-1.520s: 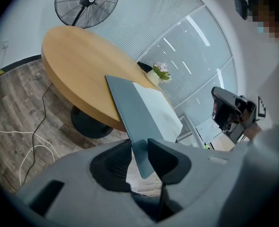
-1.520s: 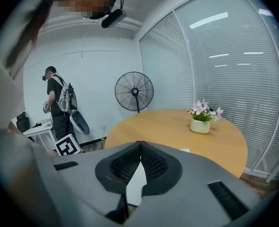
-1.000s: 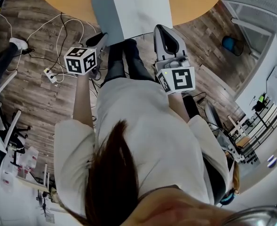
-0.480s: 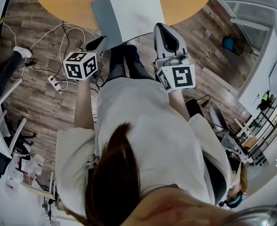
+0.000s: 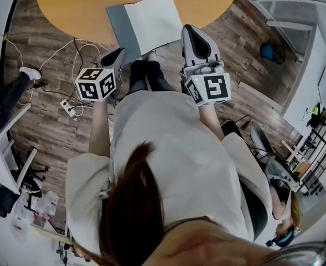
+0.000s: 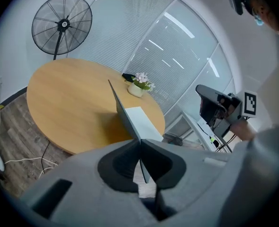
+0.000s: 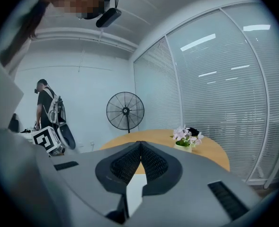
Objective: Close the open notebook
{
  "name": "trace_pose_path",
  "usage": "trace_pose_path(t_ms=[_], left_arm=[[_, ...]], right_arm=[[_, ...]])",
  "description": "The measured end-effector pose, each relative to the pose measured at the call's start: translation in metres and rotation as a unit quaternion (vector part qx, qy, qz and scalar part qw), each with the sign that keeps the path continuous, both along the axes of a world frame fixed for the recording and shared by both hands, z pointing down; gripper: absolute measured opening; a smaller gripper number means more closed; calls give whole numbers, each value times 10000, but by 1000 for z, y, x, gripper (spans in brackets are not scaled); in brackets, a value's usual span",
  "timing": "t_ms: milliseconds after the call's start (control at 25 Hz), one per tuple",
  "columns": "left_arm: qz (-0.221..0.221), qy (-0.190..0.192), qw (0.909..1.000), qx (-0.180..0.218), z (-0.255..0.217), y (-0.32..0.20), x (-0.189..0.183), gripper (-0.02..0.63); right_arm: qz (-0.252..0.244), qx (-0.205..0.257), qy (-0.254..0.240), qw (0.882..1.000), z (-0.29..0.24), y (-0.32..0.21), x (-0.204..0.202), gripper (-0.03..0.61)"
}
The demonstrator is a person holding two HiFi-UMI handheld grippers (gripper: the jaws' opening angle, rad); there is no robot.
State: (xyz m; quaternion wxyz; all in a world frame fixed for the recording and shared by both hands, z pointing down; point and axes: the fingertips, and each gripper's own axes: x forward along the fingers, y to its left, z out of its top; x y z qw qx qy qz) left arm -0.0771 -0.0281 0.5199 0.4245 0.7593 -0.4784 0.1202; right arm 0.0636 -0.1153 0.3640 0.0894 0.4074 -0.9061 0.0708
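Observation:
The open notebook [image 5: 151, 21] lies at the near edge of the round wooden table [image 5: 68, 4], white page up and grey cover [image 5: 118, 25] on the left. In the left gripper view the cover [image 6: 122, 112] stands tilted up off the table, beside the white page [image 6: 144, 122]. Its near edge runs between the pads of my left gripper [image 6: 140, 144], which is shut on it. My left gripper [image 5: 120, 51] sits at the cover's near corner. My right gripper [image 5: 191, 34] hovers by the notebook's right edge. Its pads [image 7: 140, 145] meet, and I see nothing held between them.
A small pot of pink flowers [image 6: 138, 85] stands at the table's far side, and a standing fan [image 6: 61, 22] is behind it. White cables [image 5: 74, 43] and a power strip [image 5: 68, 108] lie on the wood floor to the left. A person [image 7: 47, 108] stands in the background.
Both grippers have risen a little toward the table edge. The grey cover looks narrower from above, tilting up with the left gripper.

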Motion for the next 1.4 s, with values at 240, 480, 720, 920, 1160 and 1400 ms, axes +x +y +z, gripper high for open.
trace_pose_path(t_ms=[240, 480, 720, 920, 1160, 1400], left_arm=[[88, -43, 9999, 66, -13, -12, 17, 25], [301, -36, 9994, 186, -24, -26, 37, 25], [529, 10, 9982, 278, -30, -38, 56, 25], [766, 33, 9966, 315, -32, -49, 77, 25], [957, 88, 9950, 276, -31, -63, 102, 25], [1196, 121, 9926, 182, -19, -82, 127, 25]], right_arm=[[-68, 20, -142, 9999, -7, -10, 10, -9], [-67, 92, -84, 9999, -11, -19, 18, -9], [96, 45, -57, 9999, -9, -24, 29, -8], [228, 8, -110, 9997, -7, -29, 40, -8], [350, -20, -92, 9993, -8, -35, 52, -8], [531, -63, -94, 9985, -6, -44, 64, -8]])
